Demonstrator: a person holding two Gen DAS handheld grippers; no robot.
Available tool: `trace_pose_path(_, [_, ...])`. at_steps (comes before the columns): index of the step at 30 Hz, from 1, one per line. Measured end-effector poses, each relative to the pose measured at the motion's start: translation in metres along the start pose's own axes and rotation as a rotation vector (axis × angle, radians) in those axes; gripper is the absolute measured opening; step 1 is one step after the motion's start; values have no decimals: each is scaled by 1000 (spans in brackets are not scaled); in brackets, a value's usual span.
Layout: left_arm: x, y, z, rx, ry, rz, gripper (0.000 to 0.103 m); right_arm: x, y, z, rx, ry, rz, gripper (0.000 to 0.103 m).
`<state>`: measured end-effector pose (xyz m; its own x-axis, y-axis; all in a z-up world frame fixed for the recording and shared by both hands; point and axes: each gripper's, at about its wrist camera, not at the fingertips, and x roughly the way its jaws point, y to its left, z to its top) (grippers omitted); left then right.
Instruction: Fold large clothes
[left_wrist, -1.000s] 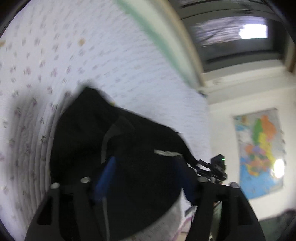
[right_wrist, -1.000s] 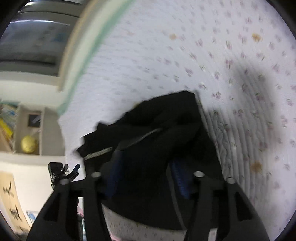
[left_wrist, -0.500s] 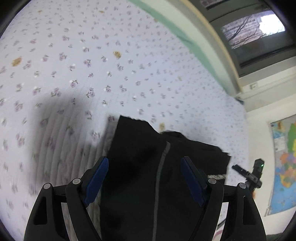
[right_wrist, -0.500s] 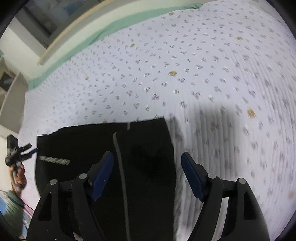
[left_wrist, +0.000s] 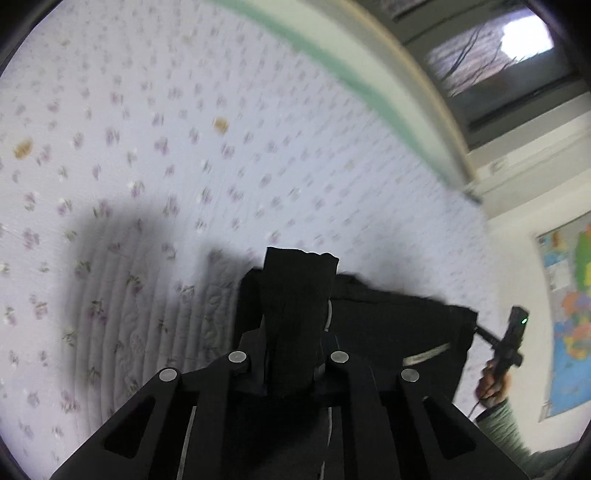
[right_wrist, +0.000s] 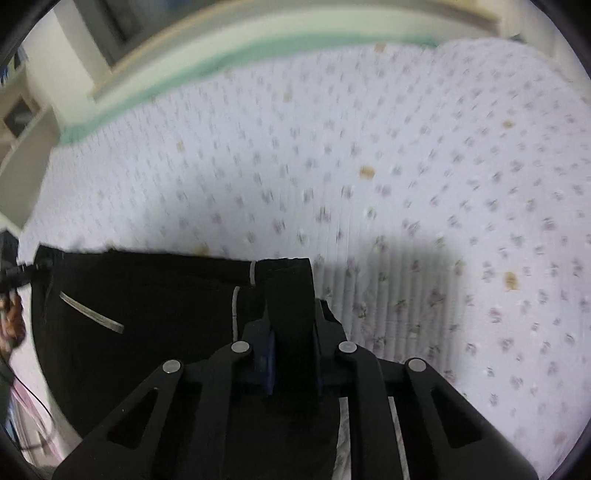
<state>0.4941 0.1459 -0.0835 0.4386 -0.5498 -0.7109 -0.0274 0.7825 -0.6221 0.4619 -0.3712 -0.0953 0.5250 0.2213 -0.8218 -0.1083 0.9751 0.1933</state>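
Black fabric garment with thin grey stripes (left_wrist: 388, 325) spread on bed's white quilted floral cover (left_wrist: 155, 177), left gripper (left_wrist: 291, 354) fingers pinching a raised fold of it, right gripper (right_wrist: 291, 343) fingers pinching another fold near its edge, green-trimmed headboard (right_wrist: 207, 62) beyond

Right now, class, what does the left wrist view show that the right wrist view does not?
Only the left wrist view shows a wall map and a window.

Only the right wrist view shows shelves at far left.

Both show the black trousers lying on the flowered bedspread, with a fold of them clamped in each view's own gripper: the left gripper and the right gripper.
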Motion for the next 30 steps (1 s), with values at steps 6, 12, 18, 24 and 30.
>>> trace_pose_path(6, [-26,-43,42,45,-128,-18,11,-13,10,43,-8,-91,-102,16])
trace_pose_path(12, [63,2,55,-80,-5,153,11,92,-4,40,36,104,-168,16])
trace_pose_path(18, [103,26,39,-104,63,199,20,129,-4,19,46,189,-172,24])
trace_pose_path(24, [35,9,49,-24,-37,235,47,52,-6,26,114,74,-140,41])
trace_pose_path(30, [-21,-69,18,225,-83,265,54,-24,63,-3,22,-21,5,84])
